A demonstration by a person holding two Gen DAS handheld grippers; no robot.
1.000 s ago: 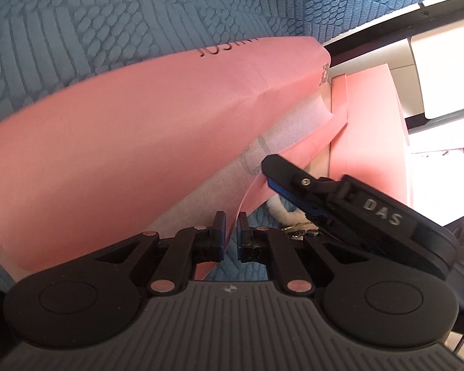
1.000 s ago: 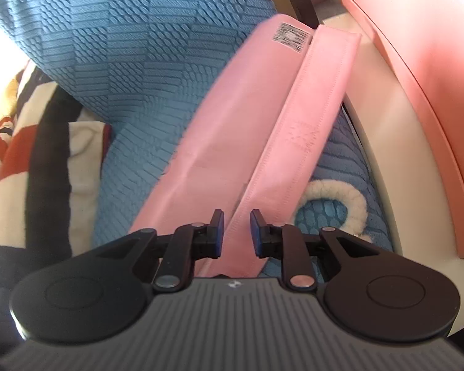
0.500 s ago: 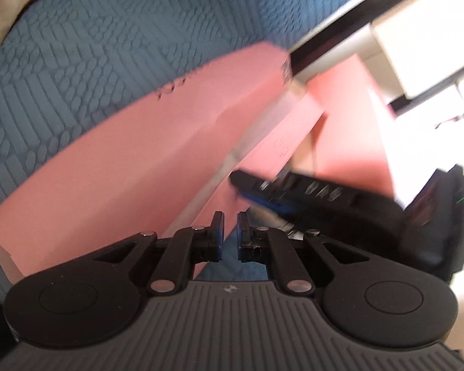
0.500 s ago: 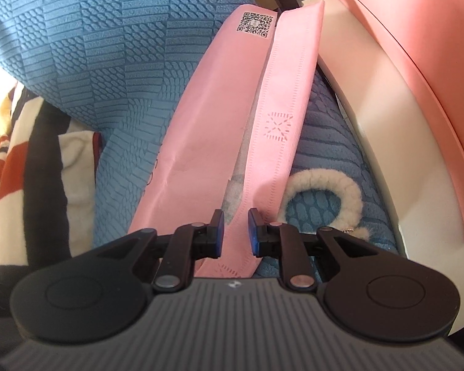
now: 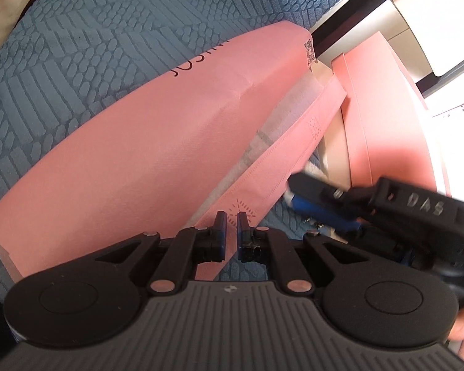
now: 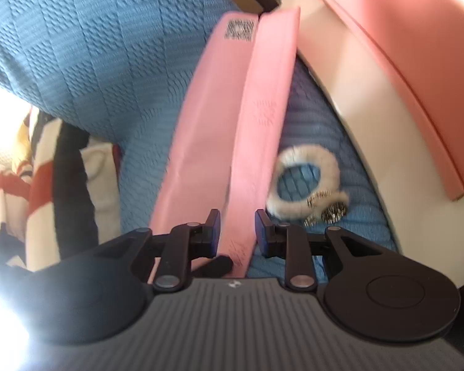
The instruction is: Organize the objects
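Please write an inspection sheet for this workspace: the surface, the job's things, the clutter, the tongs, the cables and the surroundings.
Surface: blue textured cover.
Job's things: pink pouch, flap open; white fluffy ring with a metal charm lies beside it.
Clutter: striped cloth.
Tongs: left tongs shut on the pouch's flap edge; right tongs have just been opening, flap between them, pads apart from it.
Cables: nothing seen.
Surroundings: pink box, cream ledge.

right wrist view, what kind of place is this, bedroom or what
Probably a bedroom or living room: a blue quilted cover that looks like bedding or a sofa throw, a striped blanket, and a fluffy hair tie beside a pink bag.
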